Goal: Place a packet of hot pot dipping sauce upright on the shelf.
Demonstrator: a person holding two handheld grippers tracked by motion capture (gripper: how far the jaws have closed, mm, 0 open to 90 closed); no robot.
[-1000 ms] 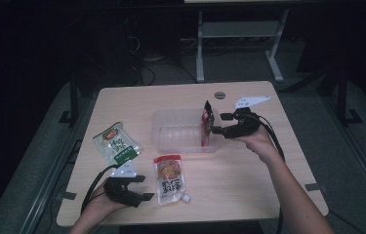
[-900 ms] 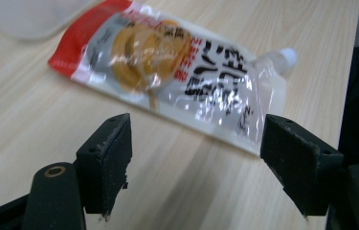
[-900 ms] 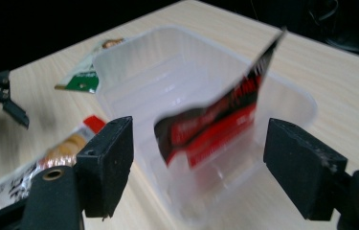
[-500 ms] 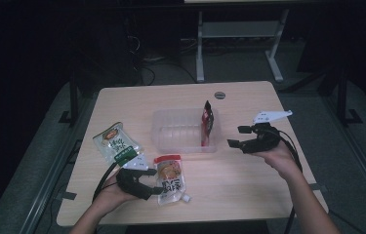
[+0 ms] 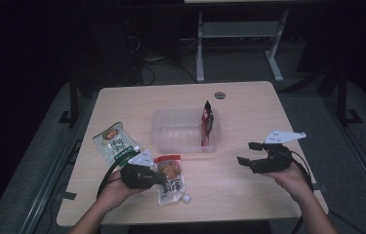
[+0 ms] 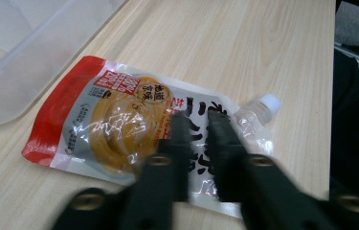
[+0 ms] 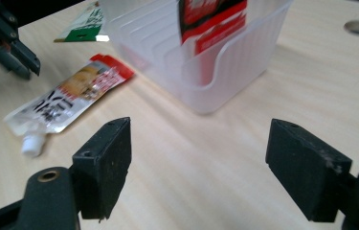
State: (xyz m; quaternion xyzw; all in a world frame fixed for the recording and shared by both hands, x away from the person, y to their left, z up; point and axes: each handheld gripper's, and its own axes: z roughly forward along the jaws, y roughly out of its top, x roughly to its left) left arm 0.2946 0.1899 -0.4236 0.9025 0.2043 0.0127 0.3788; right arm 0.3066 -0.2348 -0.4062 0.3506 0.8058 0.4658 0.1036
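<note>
Left gripper (image 6: 197,125), its jaws having just closed to a narrow slit, now pinches the spouted sauce pouch (image 6: 134,139) lying flat on the table just in front of the clear bin (image 5: 184,130). Right gripper (image 5: 255,153), jaws spread and empty, has drawn back from the bin, where a red packet (image 5: 207,122) stands upright. Judged next: lifting the pouch binward.

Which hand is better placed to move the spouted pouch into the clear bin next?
Left. The left gripper has just closed its fingers over the spouted pouch, while the right gripper hangs open, apart from it, beside the clear bin.
</note>
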